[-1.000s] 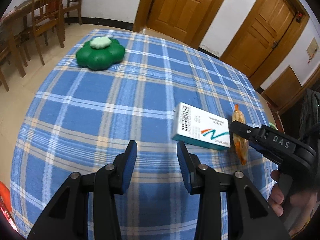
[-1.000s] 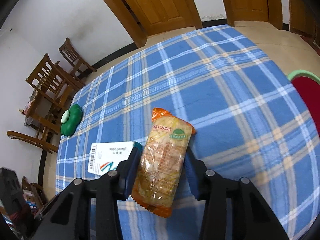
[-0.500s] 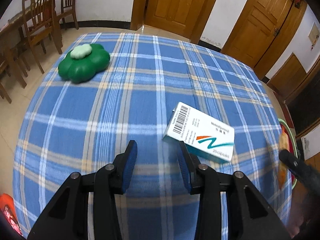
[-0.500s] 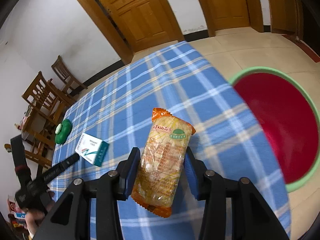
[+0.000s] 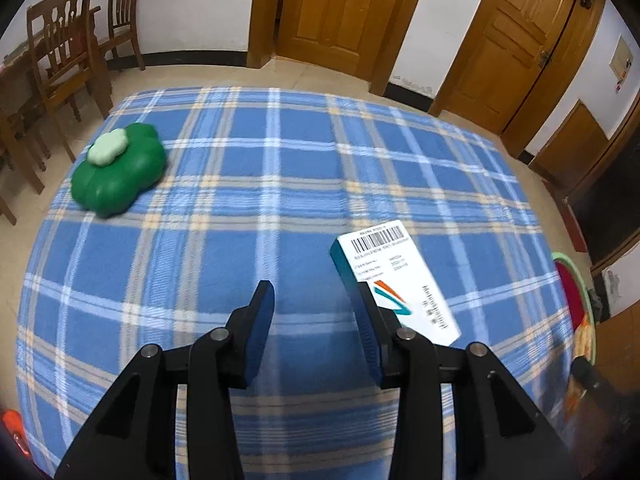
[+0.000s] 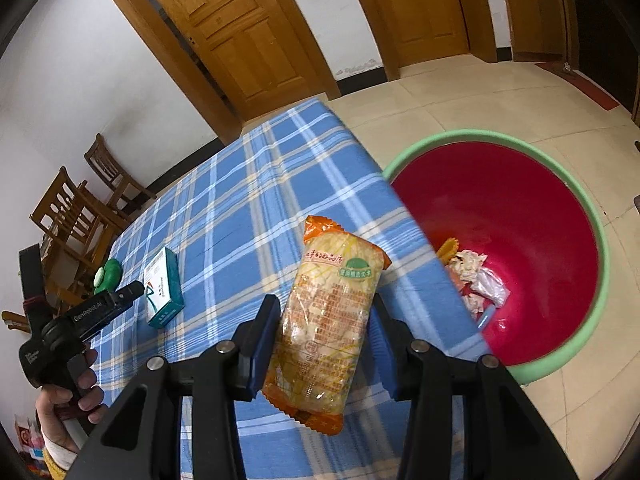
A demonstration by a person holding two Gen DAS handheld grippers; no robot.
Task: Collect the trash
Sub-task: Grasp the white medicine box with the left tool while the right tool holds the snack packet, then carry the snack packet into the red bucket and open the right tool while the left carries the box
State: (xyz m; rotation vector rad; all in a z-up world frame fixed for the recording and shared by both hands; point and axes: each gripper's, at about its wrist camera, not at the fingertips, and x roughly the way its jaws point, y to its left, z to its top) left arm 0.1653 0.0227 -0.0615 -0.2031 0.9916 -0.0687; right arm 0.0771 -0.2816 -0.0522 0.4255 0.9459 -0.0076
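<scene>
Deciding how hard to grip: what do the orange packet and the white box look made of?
Snack packet: thin glossy plastic film, judging by its clear window, sheen and crimped ends. White box: probably printed cardboard, matte with sharp folded edges and a barcode.

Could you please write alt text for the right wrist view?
The right gripper grips an orange snack packet above the blue plaid tablecloth's edge, beside a red, green-rimmed basin holding wrappers. The left gripper points at a white-and-teal box.

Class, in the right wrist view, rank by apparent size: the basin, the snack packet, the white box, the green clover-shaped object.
1. Basin
2. Snack packet, enlarged by nearness to the camera
3. White box
4. Green clover-shaped object, farthest away and partly hidden
</scene>
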